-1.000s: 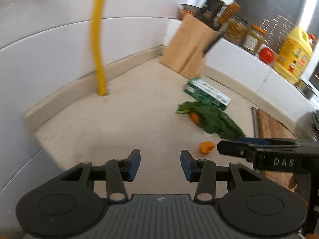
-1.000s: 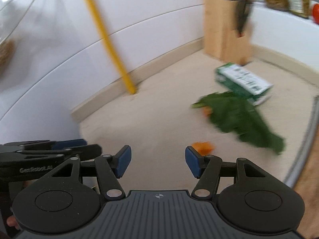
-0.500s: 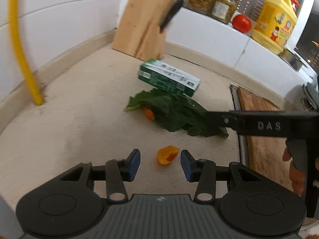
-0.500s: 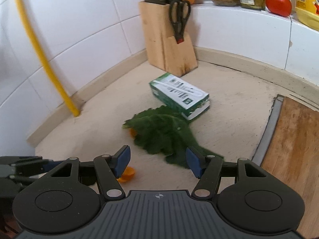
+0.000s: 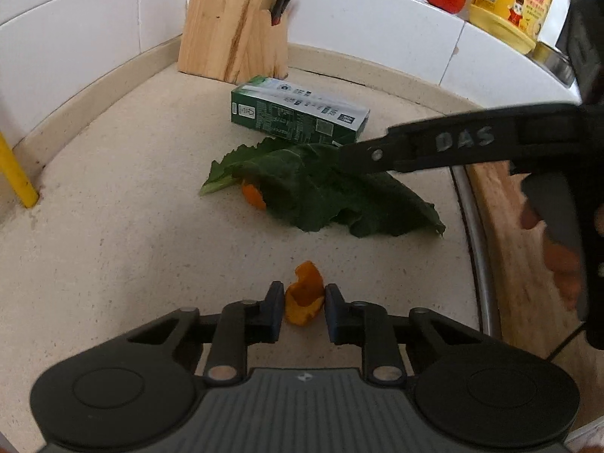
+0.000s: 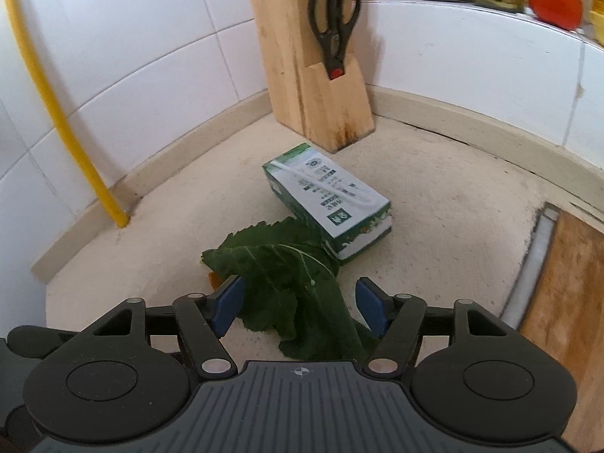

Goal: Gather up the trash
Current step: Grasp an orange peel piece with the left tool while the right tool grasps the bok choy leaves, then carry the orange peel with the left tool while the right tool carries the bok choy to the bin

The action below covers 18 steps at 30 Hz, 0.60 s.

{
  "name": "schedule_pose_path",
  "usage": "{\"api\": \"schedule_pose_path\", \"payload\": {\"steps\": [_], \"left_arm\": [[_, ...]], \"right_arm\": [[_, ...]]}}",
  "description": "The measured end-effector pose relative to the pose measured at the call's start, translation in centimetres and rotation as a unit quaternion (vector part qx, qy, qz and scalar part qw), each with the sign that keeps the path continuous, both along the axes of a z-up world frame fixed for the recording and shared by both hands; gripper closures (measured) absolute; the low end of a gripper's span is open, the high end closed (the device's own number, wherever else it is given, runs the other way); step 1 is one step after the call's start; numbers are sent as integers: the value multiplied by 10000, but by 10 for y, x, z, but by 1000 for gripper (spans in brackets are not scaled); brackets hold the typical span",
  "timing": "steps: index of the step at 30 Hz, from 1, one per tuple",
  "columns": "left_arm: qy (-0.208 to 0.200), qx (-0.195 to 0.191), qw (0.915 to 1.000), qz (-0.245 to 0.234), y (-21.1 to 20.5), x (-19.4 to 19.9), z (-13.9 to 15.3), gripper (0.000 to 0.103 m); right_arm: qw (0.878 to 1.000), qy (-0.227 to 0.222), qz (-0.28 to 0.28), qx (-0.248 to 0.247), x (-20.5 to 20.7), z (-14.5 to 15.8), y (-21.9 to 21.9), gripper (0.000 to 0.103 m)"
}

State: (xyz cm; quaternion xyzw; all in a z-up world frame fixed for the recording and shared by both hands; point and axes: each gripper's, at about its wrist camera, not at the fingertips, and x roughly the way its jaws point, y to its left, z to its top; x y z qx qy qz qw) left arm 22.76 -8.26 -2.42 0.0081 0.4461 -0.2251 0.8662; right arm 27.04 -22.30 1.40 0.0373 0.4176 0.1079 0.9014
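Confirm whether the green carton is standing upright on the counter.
No: the green carton lies flat on its side beside the leaf.

orange peel [image 5: 304,298]: small curled scrap, bright orange, on the beige counter, nearest the left wrist camera.
second orange scrap [image 5: 253,196]: half tucked under the leaf's left edge.
leaf [image 6: 290,283]: large, dark green, crumpled, lying flat.
carton [image 6: 328,200]: green and white, on its side, touching the leaf's far end, just before the knife block.
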Motion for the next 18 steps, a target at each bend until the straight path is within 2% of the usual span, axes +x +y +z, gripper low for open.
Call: {"api": "schedule_pose_path", "payload": {"steps": [4, 6, 7, 9, 10, 12, 14, 18], "left_arm": [[74, -77, 9999, 64, 3, 2, 0, 88], [74, -57, 9999, 88, 4, -1, 1, 88], [83, -59, 9999, 113, 5, -2, 1, 88], [109, -74, 9998, 166, 8, -4, 2, 89], [116, -82, 9997, 193, 9, -3, 2, 89], [141, -121, 9995, 245, 13, -5, 2, 89], [162, -161, 9994, 263, 16, -7, 3, 89], [166, -173, 9993, 272, 23, -16, 7, 89]], "right_arm": [[9999, 75, 97, -119, 12, -12, 7, 30], [9997, 177, 112, -151, 17, -19, 9, 33], [9994, 246, 143, -171, 20, -23, 11, 37], [9990, 352, 164, -233, 21, -30, 13, 64], [9990, 358, 118, -248, 20, -32, 12, 69], [9991, 397, 77, -100, 17, -30, 8, 89], [9989, 445, 111, 117, 8, -25, 4, 94], [9986, 412, 272, 212, -20, -8, 0, 96]]}}
